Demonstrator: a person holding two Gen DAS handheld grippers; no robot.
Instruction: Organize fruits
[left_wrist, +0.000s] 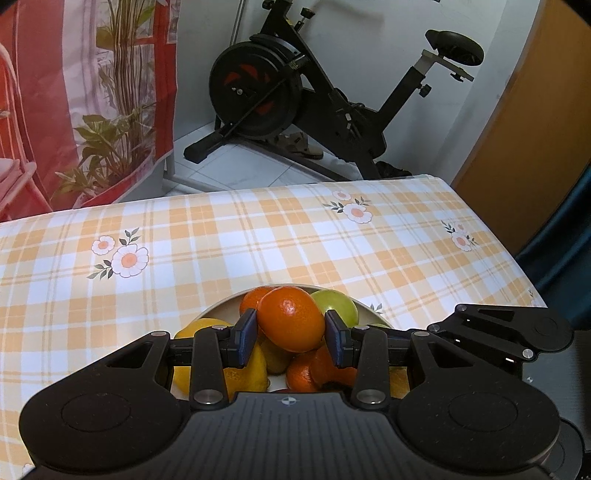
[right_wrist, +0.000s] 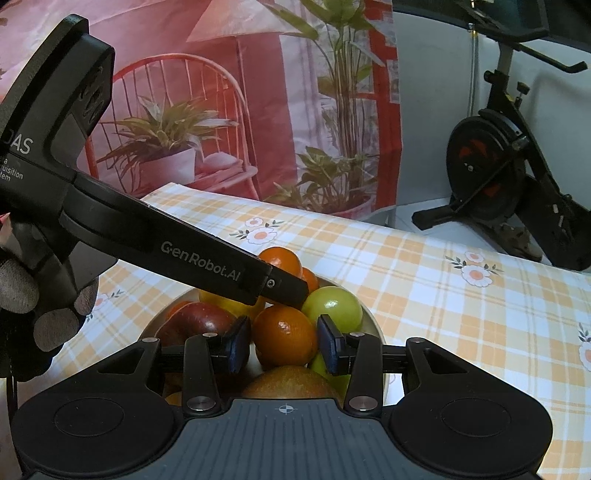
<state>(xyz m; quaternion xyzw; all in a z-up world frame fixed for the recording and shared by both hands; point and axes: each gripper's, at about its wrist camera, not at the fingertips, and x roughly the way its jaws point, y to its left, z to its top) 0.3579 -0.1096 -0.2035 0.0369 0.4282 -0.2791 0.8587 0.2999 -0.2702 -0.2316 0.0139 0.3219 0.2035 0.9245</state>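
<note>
Fruits, heaped in bowl (left_wrist: 373, 312) on checked tablecloth (left_wrist: 258, 240); none seen outside it. Left gripper (left_wrist: 290, 332) closed snugly on an orange (left_wrist: 290, 319) atop the pile. Right gripper (right_wrist: 284, 345) also narrow, straddling another orange (right_wrist: 284, 339); pad contact unclear. Sorting judged barely begun: nearly everything left.

We cannot see the near rim of the bowl (left_wrist: 364, 308): the left gripper (left_wrist: 290, 336) covers it. Its arm hides part of the fruit pile from the right wrist. The exercise bike (right_wrist: 517, 155) is cut off at the frame's edge.
</note>
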